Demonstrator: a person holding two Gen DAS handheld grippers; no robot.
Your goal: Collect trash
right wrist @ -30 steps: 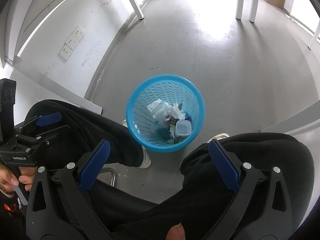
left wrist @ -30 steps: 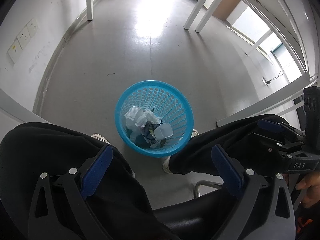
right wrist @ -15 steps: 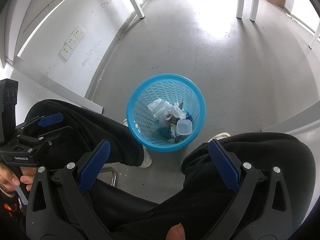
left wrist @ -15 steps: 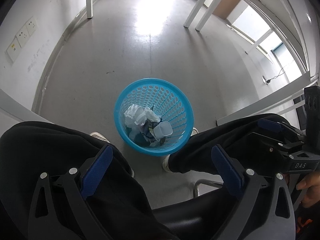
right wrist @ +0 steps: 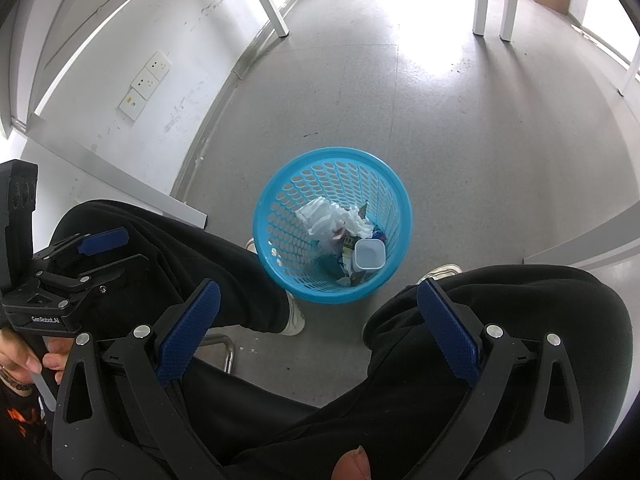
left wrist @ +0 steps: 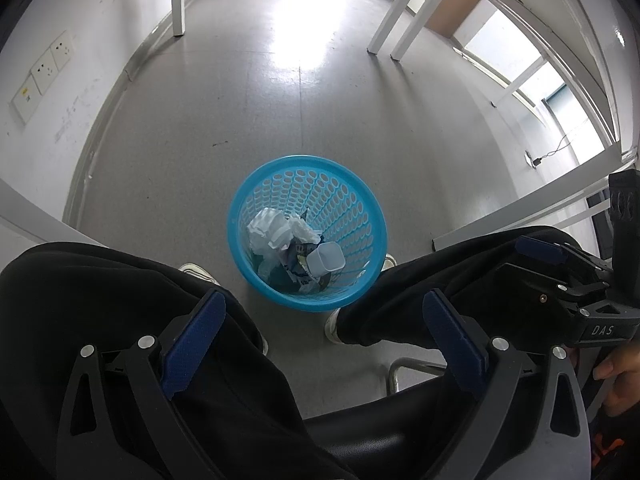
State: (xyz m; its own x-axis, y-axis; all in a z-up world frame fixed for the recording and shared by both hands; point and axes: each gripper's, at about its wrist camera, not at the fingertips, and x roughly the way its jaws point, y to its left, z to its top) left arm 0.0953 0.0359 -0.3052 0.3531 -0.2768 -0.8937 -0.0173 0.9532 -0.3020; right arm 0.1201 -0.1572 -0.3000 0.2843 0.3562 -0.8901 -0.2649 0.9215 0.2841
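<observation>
A blue perforated waste basket [left wrist: 352, 200] [right wrist: 384, 184] stands on the grey floor between a seated person's feet. Inside lie crumpled white paper [left wrist: 272, 228] [right wrist: 326, 216], a small white plastic cup [left wrist: 326, 260] [right wrist: 370, 254] and some printed wrappers. My left gripper [left wrist: 324, 312] is open above the person's lap, nothing between its blue pads. My right gripper [right wrist: 316, 304] is open too and empty. Each gripper shows at the edge of the other's view, held by a hand: the right gripper [left wrist: 560, 264] and the left gripper [right wrist: 92, 256].
The person's black-trousered legs [left wrist: 100, 288] [right wrist: 520, 320] flank the basket, white shoes [left wrist: 200, 270] beside it. A chair's metal frame [left wrist: 400, 372] sits below. White table legs [left wrist: 178, 0] [right wrist: 480, 0] stand further off, and wall sockets [left wrist: 44, 68] lie to the left.
Both views have shifted very slightly; the basket and its contents stay put. Both grippers remain open and empty.
</observation>
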